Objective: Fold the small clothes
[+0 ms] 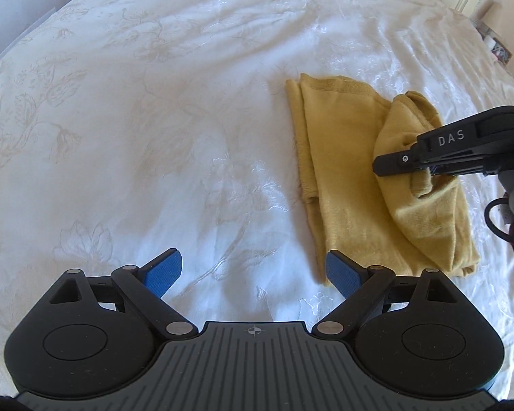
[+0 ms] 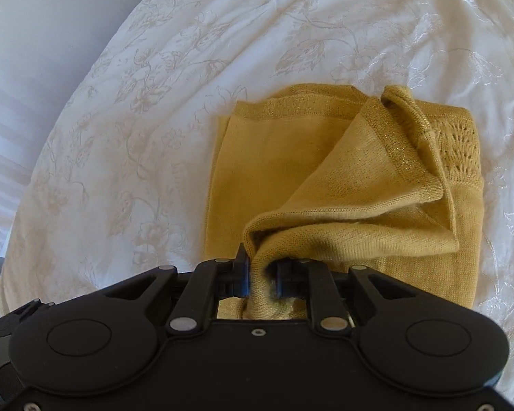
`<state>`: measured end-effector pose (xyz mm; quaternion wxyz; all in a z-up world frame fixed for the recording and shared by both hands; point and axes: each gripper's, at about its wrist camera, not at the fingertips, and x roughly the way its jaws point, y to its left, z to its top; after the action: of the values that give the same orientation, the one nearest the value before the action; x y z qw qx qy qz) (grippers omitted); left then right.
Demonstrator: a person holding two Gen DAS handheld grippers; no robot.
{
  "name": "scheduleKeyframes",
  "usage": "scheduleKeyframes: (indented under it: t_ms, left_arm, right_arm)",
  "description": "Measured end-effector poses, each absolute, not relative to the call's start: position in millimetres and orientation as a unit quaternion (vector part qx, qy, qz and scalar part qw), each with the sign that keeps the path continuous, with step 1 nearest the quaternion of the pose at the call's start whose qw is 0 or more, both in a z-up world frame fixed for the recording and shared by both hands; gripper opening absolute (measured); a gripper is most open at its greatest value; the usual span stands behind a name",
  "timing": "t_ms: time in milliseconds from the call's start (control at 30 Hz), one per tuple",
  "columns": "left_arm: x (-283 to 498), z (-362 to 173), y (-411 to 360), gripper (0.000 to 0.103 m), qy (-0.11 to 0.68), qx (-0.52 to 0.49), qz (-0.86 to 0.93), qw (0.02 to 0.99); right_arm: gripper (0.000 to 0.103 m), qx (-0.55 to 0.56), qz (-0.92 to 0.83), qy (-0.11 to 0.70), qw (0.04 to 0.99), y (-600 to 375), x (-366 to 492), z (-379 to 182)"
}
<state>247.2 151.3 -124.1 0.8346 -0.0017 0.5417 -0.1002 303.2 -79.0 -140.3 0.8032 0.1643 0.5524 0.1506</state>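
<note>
I had the yellow knitted top [image 2: 284, 178] lying on the white flowered bedspread [image 2: 154, 109], part folded into a long strip. My right gripper [image 2: 262, 274] was clenched on a bunched fold of that top, the knit pinched between its 2 fingers and pulled up off the layers below, so a flap draped back from the grip toward the far hem. In the right wrist view I could see a lacy openwork panel on the top's right side, beside the raised flap.

From the left wrist view, the top [image 1: 346, 178] sat to the right of my left gripper [image 1: 253, 270], with the right gripper [image 1: 425, 164] coming in from the right edge and holding the lifted fold above the flat part. My left gripper was released, its 2 blue pads [image 1: 162, 274] spread wide and nothing between them, over bare bedspread [image 1: 137, 120]. Its right pad was just beside the near corner of the top; I could not tell whether it touched.
</note>
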Motion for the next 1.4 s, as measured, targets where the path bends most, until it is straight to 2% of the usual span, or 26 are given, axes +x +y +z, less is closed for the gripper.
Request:
scheduleKeyframes:
  t_ms: [67, 167, 333, 533, 633, 700, 833, 900, 933, 1167, 1233, 1267, 1367, 1400]
  left_arm:
    - [246, -126, 152, 0.091, 0.544, -0.004, -0.099, 0.833]
    - [245, -127, 153, 0.091, 0.547, -0.01, -0.097, 0.831]
    - [247, -128, 153, 0.091, 0.549, -0.008, -0.096, 0.83]
    - [253, -121, 150, 0.091, 0.54, 0.0, -0.102, 0.835]
    - [261, -116, 144, 0.091, 0.533, 0.004, -0.112, 0.839]
    - [268, -113, 140, 0.091, 0.528, 0.005, -0.119, 0.841]
    - [284, -107, 129, 0.091, 0.52, 0.007, -0.128, 0.845]
    - [290, -105, 125, 0.091, 0.517, 0.005, -0.13, 0.846]
    - [292, -104, 124, 0.091, 0.516, 0.003, -0.131, 0.846]
    - [308, -100, 107, 0.091, 0.52, 0.016, -0.183, 0.834]
    - [311, -101, 95, 0.092, 0.515, 0.032, -0.214, 0.829]
    - [312, -102, 89, 0.092, 0.51, 0.044, -0.225, 0.829]
    - [316, -108, 67, 0.092, 0.493, 0.081, -0.258, 0.827]
    - [317, -111, 61, 0.092, 0.491, 0.091, -0.268, 0.824]
  right_arm:
    - [0.032, 0.152, 0.16, 0.557, 0.801, -70, 303, -142]
    - [0.043, 0.155, 0.203, 0.55, 0.795, -57, 299, -138]
    - [0.043, 0.184, 0.262, 0.517, 0.794, -57, 283, -119]
    - [0.044, 0.196, 0.224, 0.488, 0.82, -92, 259, -104]
    - [0.045, 0.172, 0.203, 0.488, 0.831, -105, 246, -103]
    - [0.052, 0.155, 0.2, 0.493, 0.832, -108, 238, -106]
    - [0.054, 0.112, 0.211, 0.493, 0.837, -100, 224, -113]
    - [0.067, 0.085, 0.218, 0.486, 0.842, -89, 219, -115]
    - [0.069, 0.068, 0.224, 0.482, 0.844, -83, 216, -116]
    - [0.07, -0.073, 0.241, 0.465, 0.849, -36, 212, -131]
    - [0.067, -0.101, 0.239, 0.465, 0.846, -28, 213, -138]
    - [0.062, -0.11, 0.237, 0.467, 0.845, -26, 214, -141]
    - [0.013, -0.109, 0.236, 0.479, 0.839, -26, 217, -149]
    - [0.013, -0.104, 0.234, 0.48, 0.839, -28, 217, -150]
